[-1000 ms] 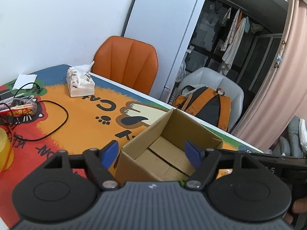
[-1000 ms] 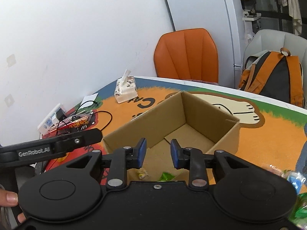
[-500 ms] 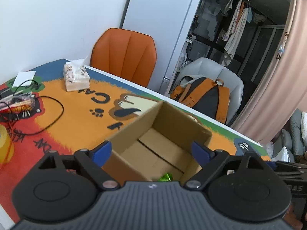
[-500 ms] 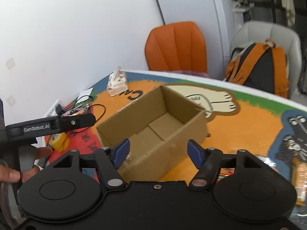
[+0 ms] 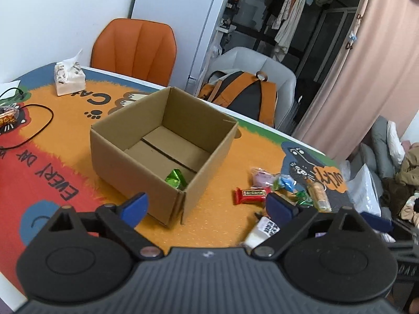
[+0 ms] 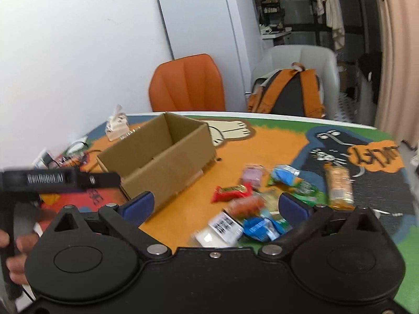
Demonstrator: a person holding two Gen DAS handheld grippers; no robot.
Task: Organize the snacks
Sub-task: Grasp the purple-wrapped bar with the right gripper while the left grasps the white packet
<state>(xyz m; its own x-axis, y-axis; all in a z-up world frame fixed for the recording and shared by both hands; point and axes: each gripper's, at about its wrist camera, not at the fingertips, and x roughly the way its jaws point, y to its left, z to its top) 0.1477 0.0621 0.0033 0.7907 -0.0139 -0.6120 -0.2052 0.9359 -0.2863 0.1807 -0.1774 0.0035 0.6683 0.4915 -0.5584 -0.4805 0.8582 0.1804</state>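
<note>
Left tool (image 5: 207, 206): jaws opening, spread wide, nothing between them; it hangs over the near part of the surface, in front of the box's near corner.
Right tool (image 6: 216, 206): jaws opening, spread wide, nothing pinched; it hangs above the near end of the snack pile. The view is blurred.
Hand (image 6: 18, 243): at the left border of the right view, gripping the left tool's handle.
Surface (image 5: 65, 130): covered by a mat in orange, red, blue and green with cartoon prints and lettering.
Snacks (image 6: 262, 196): loose on the surface right of the box, toward the right edge, well apart from the tissues.
Red bar (image 5: 248, 195): at the pile's left side, nearest the box.
White packet (image 5: 262, 231): nearest of the pile, with a barcode on it.
Long orange bar (image 6: 339, 185): at the pile's right, on the dark print.
Box (image 5: 146, 154): open cardboard, mid-surface, flaps down inside.
Green candy (image 5: 174, 178): inside the box, in its near corner.
Cable (image 5: 39, 128): black loop near the left edge.
Tissues (image 5: 68, 79): at the far left corner.
Orange chair (image 5: 133, 49): behind the far edge.
Backpack (image 5: 243, 96): on a grey chair beyond the far edge.
</note>
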